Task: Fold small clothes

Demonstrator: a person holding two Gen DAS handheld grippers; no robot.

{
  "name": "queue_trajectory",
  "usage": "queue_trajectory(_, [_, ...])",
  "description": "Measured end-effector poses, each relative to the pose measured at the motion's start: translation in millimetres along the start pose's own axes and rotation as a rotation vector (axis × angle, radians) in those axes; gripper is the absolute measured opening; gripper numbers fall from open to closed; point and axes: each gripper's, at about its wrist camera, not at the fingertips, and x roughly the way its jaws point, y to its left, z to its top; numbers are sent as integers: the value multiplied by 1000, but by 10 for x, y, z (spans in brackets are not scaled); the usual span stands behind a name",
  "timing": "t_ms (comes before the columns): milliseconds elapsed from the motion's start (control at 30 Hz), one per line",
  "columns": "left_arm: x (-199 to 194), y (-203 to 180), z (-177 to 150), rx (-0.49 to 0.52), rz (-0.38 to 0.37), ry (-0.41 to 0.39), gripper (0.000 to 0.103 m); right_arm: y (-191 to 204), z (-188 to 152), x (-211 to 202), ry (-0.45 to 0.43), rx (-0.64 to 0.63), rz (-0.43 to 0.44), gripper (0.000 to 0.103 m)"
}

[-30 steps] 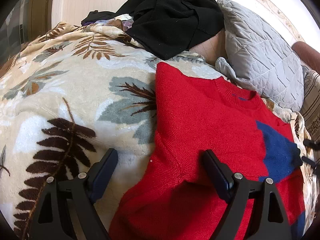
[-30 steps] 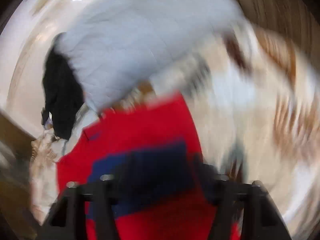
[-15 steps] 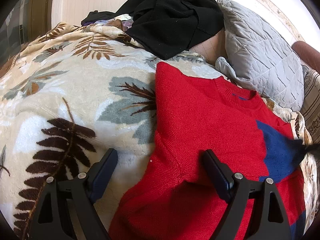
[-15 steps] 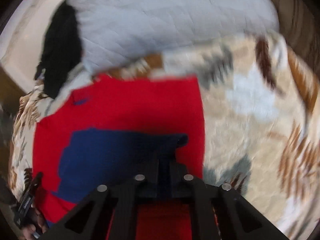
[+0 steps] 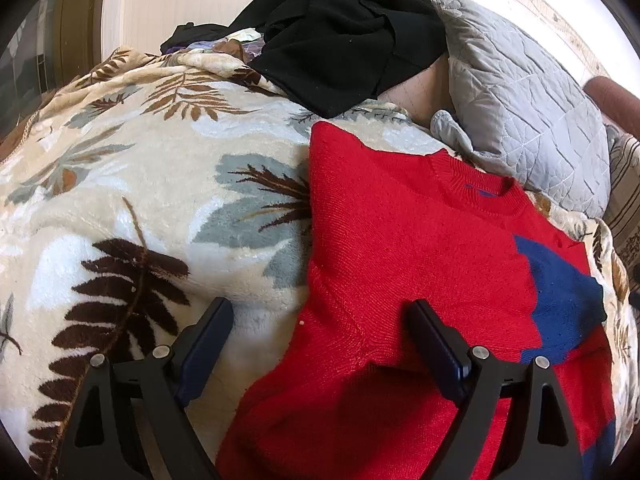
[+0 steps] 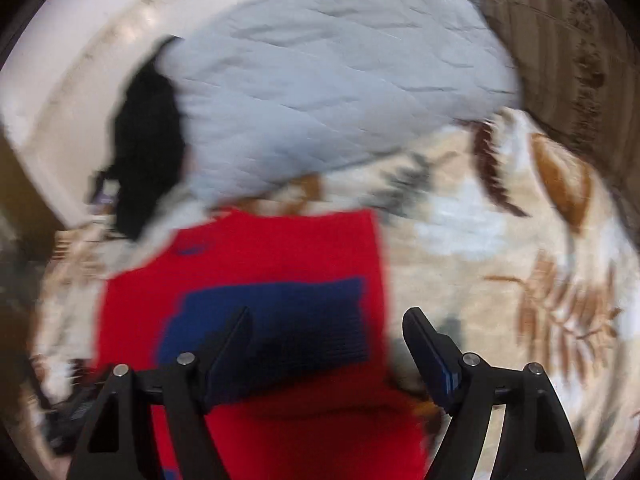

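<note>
Now both tools empty: left tool (image 5: 320, 324) wide apart over red sweater (image 5: 420, 260), right tool (image 6: 328, 332) opening, seemingly clear.

Left gripper (image 5: 320, 328) wide; right gripper (image 6: 328, 334) opening.

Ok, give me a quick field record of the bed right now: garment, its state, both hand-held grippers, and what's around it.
garment: red sweater with a blue sleeve
state: flat on the leaf-print blanket, blue sleeve folded across the body
left hand-held gripper: open, straddling the sweater's left edge, nothing pinched
right hand-held gripper: jaws opening over the blue sleeve, not pinching it
behind sweater: grey quilted pillow, black clothes pile
image quality: right wrist view blurred
</note>
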Motion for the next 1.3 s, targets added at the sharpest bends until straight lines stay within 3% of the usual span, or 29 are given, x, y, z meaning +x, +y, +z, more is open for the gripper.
queue_trajectory(33, [3, -8, 4, 4, 6, 3, 89, -9, -30, 138, 44, -2, 116, 81])
queue_trajectory(67, [6, -15, 8, 8, 11, 7, 90, -57, -67, 297, 96, 5, 149, 84])
queue_trajectory(133, [0, -34, 39, 13, 21, 26, 90, -342, -194, 625, 242, 144, 43, 77])
queue_trajectory(167, [-19, -37, 56, 17, 33, 40, 90, -424, -197, 488, 177, 204, 64, 67])
queue_trajectory(233, [-143, 1, 96, 33, 67, 69, 90, -362, -176, 152, 132, 192, 80, 68])
queue_trajectory(300, [-354, 113, 89, -9, 59, 64, 90, -260, -228, -161, 86, 114, 84, 81])
queue_trajectory(333, [-552, 219, 45, -48, 15, 63, 90, -246, -293, -313, 75, 88, 83, 83])
queue_trajectory(433, [-1014, 426, -200, -122, -72, 56, 90, -315, -665, -636, 133, 79, 106, 84])
queue_trajectory(567, [-1483, 547, -758, -81, -118, 121, 90, -593, -1240, -890, 283, 151, 80, 84])
queue_trajectory(700, [-1734, 595, -1217, -90, -180, 189, 90, -649, -1683, -1079, 369, 199, 178, 84])
queue_trajectory(767, [-1728, 527, -1370, -69, -215, 222, 90, -635, -1810, -1029, 381, 210, 217, 84])
queue_trajectory(833, [-1658, 476, -1458, -65, -197, 253, 90, -602, -1950, -1025, 372, 224, 218, 84])
queue_trajectory(967, [-1769, 392, -1468, -48, -170, 247, 89, -520, -2022, -1108, 351, 243, 245, 72])
queue_trajectory(1067, [-1889, 393, -1519, -43, -177, 204, 90, -516, -2125, -1164, 346, 211, 219, 72])
queue_trajectory(1133, [-1706, 424, -1632, -61, -156, 308, 89, -593, -2183, -1152, 358, 239, 221, 72])
queue_trajectory(1167, [-1722, 432, -1656, -55, -135, 290, 81, -567, -2162, -1153, 354, 228, 224, 71])
queue_trajectory(1233, [-1760, 394, -1643, -21, -115, 283, 64, -483, -2159, -1139, 354, 187, 225, 58])
queue_trajectory(1267, [-1761, 395, -1640, -9, -94, 288, 44, -462, -2178, -1101, 370, 172, 212, 38])
queue_trajectory(1300, [-1752, 412, -1641, -8, -75, 291, 31, -459, -2204, -1052, 391, 168, 198, 28])
